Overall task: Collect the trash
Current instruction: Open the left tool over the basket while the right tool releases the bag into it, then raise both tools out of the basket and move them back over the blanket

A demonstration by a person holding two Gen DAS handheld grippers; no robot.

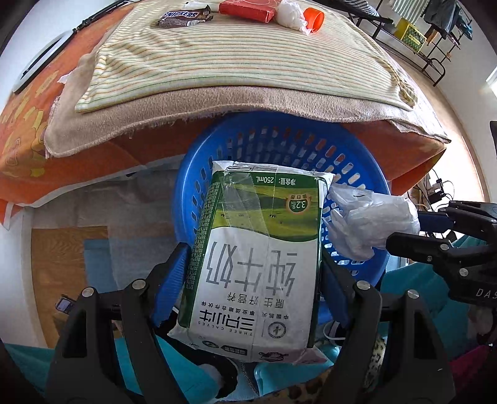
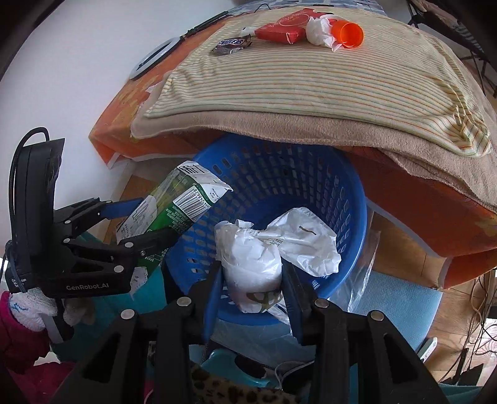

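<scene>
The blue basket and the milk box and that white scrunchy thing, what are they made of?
Blue basket: looks like hard moulded plastic, smooth with rows of slots. Milk carton: seems coated paperboard, glossy print, creased and flattened. Crumpled white wrapper in the right gripper: probably thin plastic film or waxy paper; it wrinkles and shines faintly.

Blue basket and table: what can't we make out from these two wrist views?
- Blue basket floor: left wrist view, hidden by the milk carton; right wrist view, by the white plastic wad in the right gripper.
- Basket far rim: both views, under the overhanging beige blanket.
- Carton's lower end: right wrist view, behind the left gripper.
- Snickers wrapper and red box: left wrist view, near or cut by the top edge.
</scene>
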